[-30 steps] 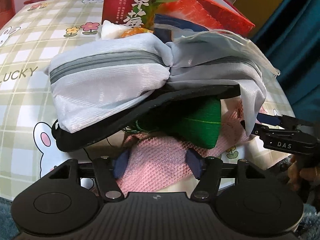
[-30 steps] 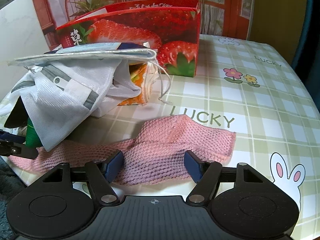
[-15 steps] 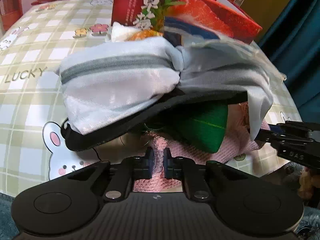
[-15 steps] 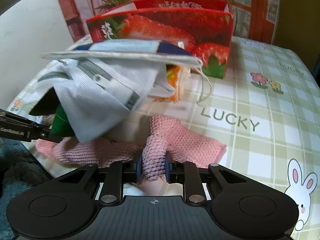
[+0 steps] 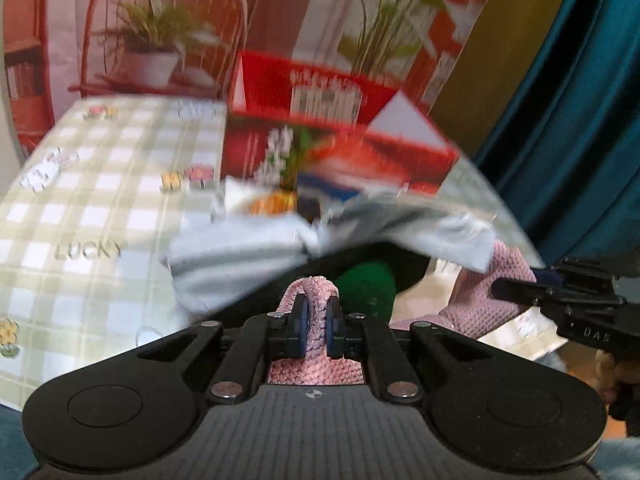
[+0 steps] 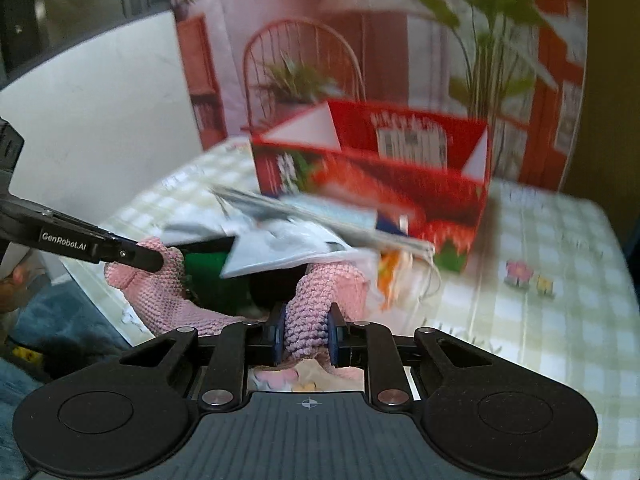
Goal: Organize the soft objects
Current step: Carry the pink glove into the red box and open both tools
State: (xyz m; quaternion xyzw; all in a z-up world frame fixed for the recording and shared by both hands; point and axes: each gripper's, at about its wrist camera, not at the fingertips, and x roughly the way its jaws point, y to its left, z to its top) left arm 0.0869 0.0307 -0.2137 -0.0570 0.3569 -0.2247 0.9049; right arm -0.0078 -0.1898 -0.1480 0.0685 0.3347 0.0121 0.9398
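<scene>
The left claw (image 5: pixel 316 326) is pinched nearly closed on a fold of the pink knitted cloth (image 5: pixel 476 304). The right claw (image 6: pixel 306 336) is narrowed likewise, gripping a thicker bunch of the same pink knitted cloth (image 6: pixel 168 304). Each claw holds one end region; the cloth's long axis runs between the two claws, roughly along the near edge of the worktop (image 6: pixel 560 320).

The middle span of the cloth sags between the two grips and passes beneath a pile: a grey-white mesh pouch (image 5: pixel 240 256), a dark flat item under it, and a green soft object (image 5: pixel 368 284). This pile lies directly ahead of both claws, just beyond the held cloth. Whether the pile rests on the cloth's middle cannot be confirmed; both views are blurred.

Behind the pile stands an open red strawberry-print box (image 6: pixel 400 184), farther along the worktop. Judged from the task, the cloth must clear the pile before it can be folded or placed. Both hands are equally close to the cloth, since both already hold it.
</scene>
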